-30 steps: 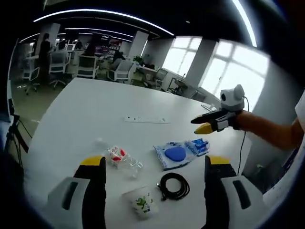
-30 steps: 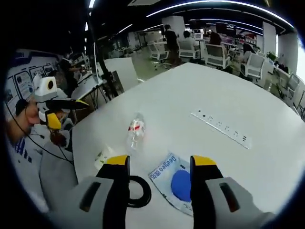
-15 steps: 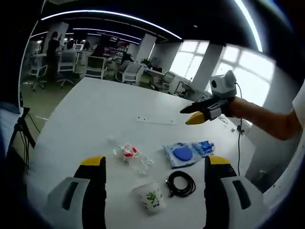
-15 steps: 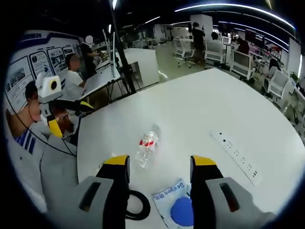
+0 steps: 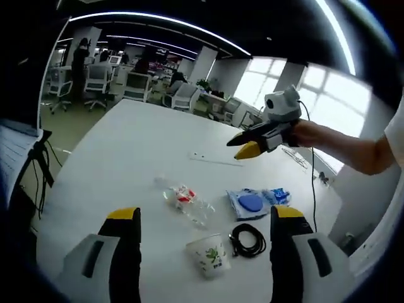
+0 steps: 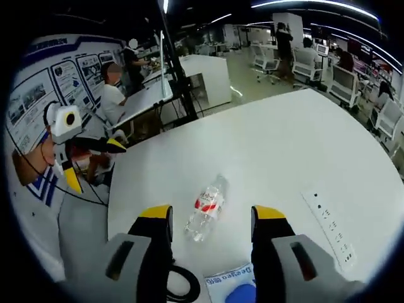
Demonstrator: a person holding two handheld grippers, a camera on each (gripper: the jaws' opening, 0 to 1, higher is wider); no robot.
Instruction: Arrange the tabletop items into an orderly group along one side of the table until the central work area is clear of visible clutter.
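My right claw (image 6: 203,218) hangs above the table (image 6: 284,145), jaws apart, nothing gripped. The water bottle (image 6: 206,208) lies flat right between them, long axis running away from me, so this hand is nearer. Beside the bottle sit the paper cup (image 5: 211,255), black cable (image 5: 247,240) and blue packet (image 5: 255,203); a power strip (image 5: 214,158) lies beyond. My left claw (image 5: 203,218) hovers wide open, clear path.

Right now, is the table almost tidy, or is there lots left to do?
Lots left. Nothing looks grouped yet: the plastic bottle lies on its side mid-table, with the paper cup, black cable and blue packet loose nearby. A power strip lies farther back. Nothing is in hand: the left gripper and right gripper are both open above the table.
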